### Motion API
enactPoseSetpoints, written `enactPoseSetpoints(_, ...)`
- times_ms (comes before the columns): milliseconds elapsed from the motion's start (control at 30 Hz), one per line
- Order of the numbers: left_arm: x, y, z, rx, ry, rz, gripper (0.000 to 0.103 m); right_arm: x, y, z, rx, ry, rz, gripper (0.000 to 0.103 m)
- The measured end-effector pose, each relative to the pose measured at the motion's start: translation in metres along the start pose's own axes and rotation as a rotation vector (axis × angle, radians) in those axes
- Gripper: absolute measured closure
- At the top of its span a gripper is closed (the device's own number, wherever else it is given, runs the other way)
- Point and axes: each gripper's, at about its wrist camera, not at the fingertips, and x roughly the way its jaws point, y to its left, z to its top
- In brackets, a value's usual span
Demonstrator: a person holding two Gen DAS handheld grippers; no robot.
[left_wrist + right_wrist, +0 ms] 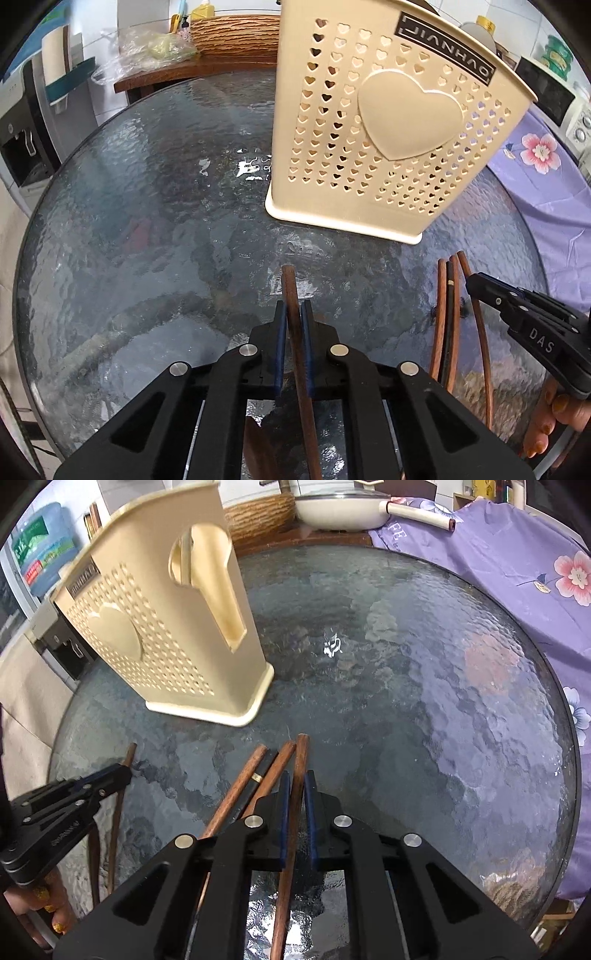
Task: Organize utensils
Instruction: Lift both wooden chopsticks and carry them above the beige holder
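A cream utensil holder point(384, 122) with heart-shaped holes stands upright on the round glass table point(147, 206). My left gripper point(291, 306) is shut on one brown chopstick point(290, 288) whose tip pokes out toward the holder. To its right lie several more chopsticks point(448, 314), where my right gripper point(476, 284) reaches in. In the right wrist view my right gripper point(297, 779) is shut on a brown chopstick point(301, 753), with two loose chopsticks point(251, 771) just left of it. The holder point(166, 635) stands at upper left, and my left gripper point(123, 771) holds its chopstick point(129, 753).
A purple floral cloth point(517, 572) drapes past the table's right edge. Behind the table stand a wooden shelf point(177, 74) with a woven basket point(236, 35) and a white pot point(340, 509). A water dispenser point(22, 140) stands at far left. A hand point(554, 417) shows at lower right.
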Motion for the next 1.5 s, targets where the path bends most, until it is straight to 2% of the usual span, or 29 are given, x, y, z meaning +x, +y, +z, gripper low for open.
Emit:
enactPoseSetpoints(133, -0.006, 0.001, 0.002, -0.022, -0.021, -0.043, 0.096, -0.015, -0.005, 0.004, 0.01, -0.048, 0.025, 0.095)
enactPoseSetpoints(267, -0.024, -0.007, 0.005, 0.003, -0.064, -0.07, 0.096, -0.039, -0.002, 0.006, -0.022, -0.12, 0.049, 0.095)
enactPoseSetpoints(433, -0.058, -0.02, 0.009, 0.044, -0.144, -0.107, 0.096, -0.074, 0.008, 0.004, -0.093, -0.227, 0.07, 0.095)
enactPoseSetpoints(633, -0.096, -0.029, 0.009, 0.074, -0.224, -0.14, 0.096, -0.109, 0.012, 0.004, -0.126, -0.303, 0.139, 0.095)
enactPoseSetpoints(733, -0.113, -0.032, 0.01, 0.098, -0.275, -0.13, 0.096, -0.122, 0.013, 0.006, -0.127, -0.325, 0.165, 0.095)
enactPoseSetpoints(1133, -0.159, -0.029, 0.015, 0.115, -0.366, -0.163, 0.096, -0.175, 0.016, 0.017, -0.128, -0.414, 0.247, 0.095)
enactPoseSetpoints(1500, -0.191, -0.029, 0.03, 0.132, -0.444, -0.142, 0.096, -0.203, 0.032, 0.031, -0.17, -0.457, 0.251, 0.096)
